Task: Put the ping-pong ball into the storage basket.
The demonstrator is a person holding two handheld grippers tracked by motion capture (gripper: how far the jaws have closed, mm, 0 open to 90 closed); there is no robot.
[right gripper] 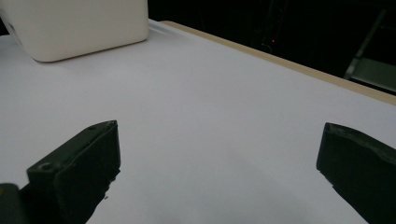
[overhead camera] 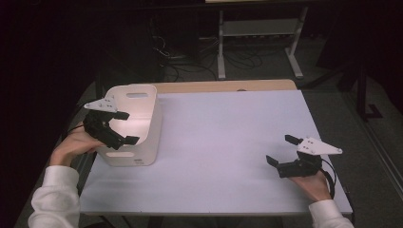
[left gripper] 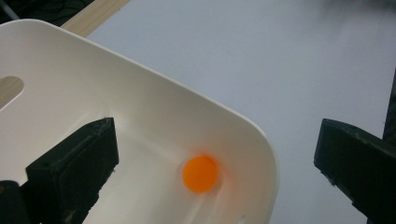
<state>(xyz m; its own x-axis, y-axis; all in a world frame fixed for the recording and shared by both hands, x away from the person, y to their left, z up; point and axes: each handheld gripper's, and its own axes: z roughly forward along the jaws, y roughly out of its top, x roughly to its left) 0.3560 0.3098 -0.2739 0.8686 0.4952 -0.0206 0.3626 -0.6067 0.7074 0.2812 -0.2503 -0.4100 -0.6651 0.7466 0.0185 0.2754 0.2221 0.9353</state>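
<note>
Orange ball [left gripper: 200, 173] rests inside the white bin [overhead camera: 157, 124], frame left; left claw [overhead camera: 122, 127] hovers wide open above, best lowered straight before closing.

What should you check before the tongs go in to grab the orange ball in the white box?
1. Left tongs open wide enough for the ball: ok, jaws stand well apart.
2. Orange ball in sight: ok, it lies on the floor of the white box, near a corner.
3. Left tongs lined up over the ball: not ok, one jaw is over the box, the other outside its rim.
4. Ball lying still: cannot tell.
5. Right tongs out of the way: ok, open and over the bare table, far from the box.
</note>
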